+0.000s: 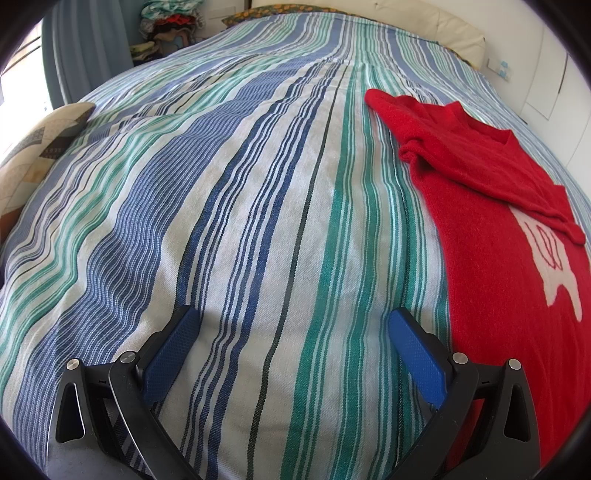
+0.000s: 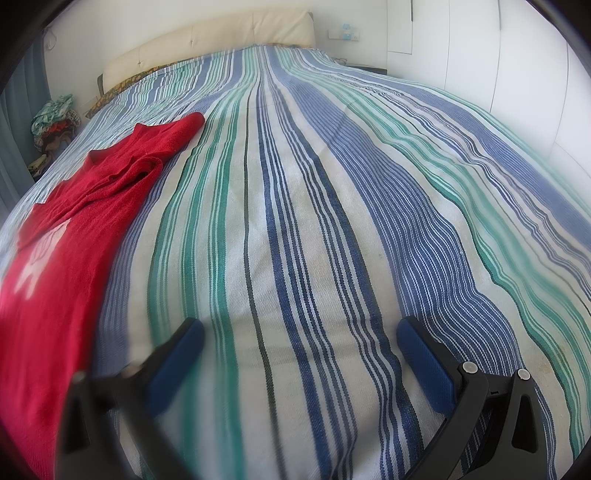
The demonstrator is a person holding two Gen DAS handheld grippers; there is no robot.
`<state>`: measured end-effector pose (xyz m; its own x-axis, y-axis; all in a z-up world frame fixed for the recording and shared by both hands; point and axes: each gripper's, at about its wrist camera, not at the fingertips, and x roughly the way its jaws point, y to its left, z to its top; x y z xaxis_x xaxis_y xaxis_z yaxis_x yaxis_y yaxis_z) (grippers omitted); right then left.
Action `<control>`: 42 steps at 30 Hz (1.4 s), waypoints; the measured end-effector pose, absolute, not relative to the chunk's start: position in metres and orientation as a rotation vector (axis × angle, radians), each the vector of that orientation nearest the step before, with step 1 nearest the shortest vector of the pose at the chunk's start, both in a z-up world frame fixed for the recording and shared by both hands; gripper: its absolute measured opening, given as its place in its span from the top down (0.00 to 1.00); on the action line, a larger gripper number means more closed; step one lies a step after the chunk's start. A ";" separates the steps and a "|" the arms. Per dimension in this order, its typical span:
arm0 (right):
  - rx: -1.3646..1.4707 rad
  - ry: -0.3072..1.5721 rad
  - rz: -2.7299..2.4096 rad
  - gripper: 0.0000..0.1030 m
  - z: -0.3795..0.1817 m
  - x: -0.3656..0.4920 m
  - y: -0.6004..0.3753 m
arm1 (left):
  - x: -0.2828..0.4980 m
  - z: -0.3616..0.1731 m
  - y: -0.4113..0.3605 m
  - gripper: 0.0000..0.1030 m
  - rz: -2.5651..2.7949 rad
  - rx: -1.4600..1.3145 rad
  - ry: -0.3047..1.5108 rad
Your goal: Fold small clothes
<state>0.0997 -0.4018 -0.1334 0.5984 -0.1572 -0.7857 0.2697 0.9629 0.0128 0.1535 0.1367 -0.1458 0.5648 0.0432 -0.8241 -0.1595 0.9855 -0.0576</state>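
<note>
A small red knit sweater [image 1: 491, 221] with a white figure on its front lies on the striped bedspread [image 1: 258, 184], its sleeves folded in across the chest. In the left wrist view it fills the right side, and my left gripper [image 1: 291, 321] stands open just left of its hem, nothing between the blue pads. In the right wrist view the red sweater [image 2: 74, 229] lies at the left. My right gripper [image 2: 299, 328] is open over bare bedspread [image 2: 314, 221], to the right of the garment.
A patterned cushion [image 1: 33, 155] rests at the bed's left edge. A pile of clothes [image 1: 166, 26] stands beyond the far left corner. A cream headboard [image 2: 207, 48] and white wardrobe doors [image 2: 498, 66] border the bed.
</note>
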 end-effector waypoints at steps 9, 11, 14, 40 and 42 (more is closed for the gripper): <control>0.135 0.896 -0.248 0.00 -0.133 0.100 -0.402 | 0.154 -0.146 0.137 0.01 0.120 -0.130 0.964; 0.135 0.896 -0.248 0.00 -0.133 0.100 -0.402 | 0.153 -0.146 0.137 0.01 0.120 -0.130 0.964; 0.135 0.896 -0.248 0.00 -0.133 0.100 -0.402 | 0.153 -0.146 0.136 0.01 0.120 -0.129 0.964; 0.131 0.917 -0.235 0.00 -0.132 0.101 -0.404 | 0.081 -0.099 0.117 0.02 -0.128 -0.318 1.105; 0.128 0.938 -0.229 0.00 -0.129 0.103 -0.403 | 0.071 -0.097 0.118 0.02 -0.153 -0.339 1.113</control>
